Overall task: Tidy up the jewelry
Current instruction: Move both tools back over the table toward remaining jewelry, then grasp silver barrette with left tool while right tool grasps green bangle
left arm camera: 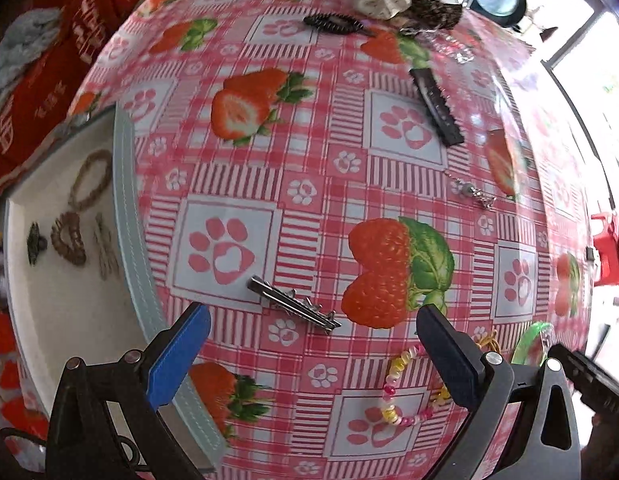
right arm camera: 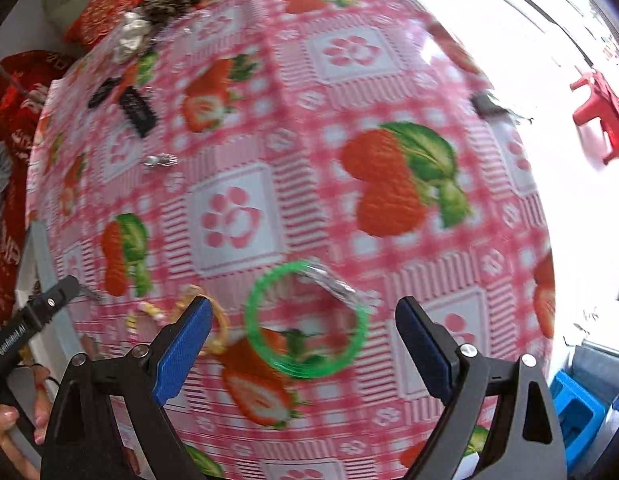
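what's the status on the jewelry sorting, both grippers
Left gripper open over silver hair clip. Right gripper open around green bangle, not gripping. Tray holds a few pieces. Nothing in the way.

A silver hair clip (left arm camera: pixel 294 305) lies flat at six o'clock. A beaded bracelet (left arm camera: pixel 405 390) curls toward five, and a green ring bangle (right arm camera: pixel 307 322), somewhat blurred, lies flat beside it.

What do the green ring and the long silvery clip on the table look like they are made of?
The green ring looks like translucent plastic: the tablecloth print shows through it and its ridged edge glints. The silvery clip looks like bare polished metal, with a grey shine and bright highlights along its thin flat bars. Neither can be confirmed by sight alone.
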A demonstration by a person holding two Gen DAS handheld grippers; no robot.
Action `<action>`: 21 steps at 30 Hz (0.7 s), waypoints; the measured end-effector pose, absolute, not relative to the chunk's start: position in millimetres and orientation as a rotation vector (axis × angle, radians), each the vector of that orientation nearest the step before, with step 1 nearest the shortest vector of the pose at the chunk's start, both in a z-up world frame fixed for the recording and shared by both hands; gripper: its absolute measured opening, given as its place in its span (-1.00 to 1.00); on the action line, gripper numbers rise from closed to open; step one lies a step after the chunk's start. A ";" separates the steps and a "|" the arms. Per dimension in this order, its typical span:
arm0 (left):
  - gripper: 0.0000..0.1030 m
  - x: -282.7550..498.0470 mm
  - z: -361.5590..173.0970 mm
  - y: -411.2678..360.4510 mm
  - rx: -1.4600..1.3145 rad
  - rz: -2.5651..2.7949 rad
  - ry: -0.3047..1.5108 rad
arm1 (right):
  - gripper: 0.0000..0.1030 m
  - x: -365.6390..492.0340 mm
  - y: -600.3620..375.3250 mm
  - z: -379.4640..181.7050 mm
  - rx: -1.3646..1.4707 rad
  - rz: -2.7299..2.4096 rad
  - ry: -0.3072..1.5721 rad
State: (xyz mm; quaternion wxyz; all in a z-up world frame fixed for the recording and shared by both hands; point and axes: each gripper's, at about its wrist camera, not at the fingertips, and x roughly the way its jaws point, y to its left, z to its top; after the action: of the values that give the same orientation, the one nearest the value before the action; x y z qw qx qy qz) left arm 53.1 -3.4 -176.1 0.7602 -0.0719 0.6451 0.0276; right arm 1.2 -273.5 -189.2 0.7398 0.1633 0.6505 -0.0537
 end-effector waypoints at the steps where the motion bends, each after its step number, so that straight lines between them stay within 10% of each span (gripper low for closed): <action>1: 1.00 53.2 -178.5 -3.7 -0.164 0.072 1.411 | 0.83 -1.8 -277.2 -191.6 0.355 -0.131 1.433; 21: 0.50 56.6 -221.3 3.2 -0.215 0.208 1.438 | 0.54 -26.1 -288.4 -223.2 0.285 -0.201 1.494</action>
State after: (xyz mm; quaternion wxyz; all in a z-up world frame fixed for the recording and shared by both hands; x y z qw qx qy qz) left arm 56.6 3.2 -221.3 0.7423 -0.0983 0.6560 0.0947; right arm -26.1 -288.4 -223.2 0.7200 0.1288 0.6758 -0.0911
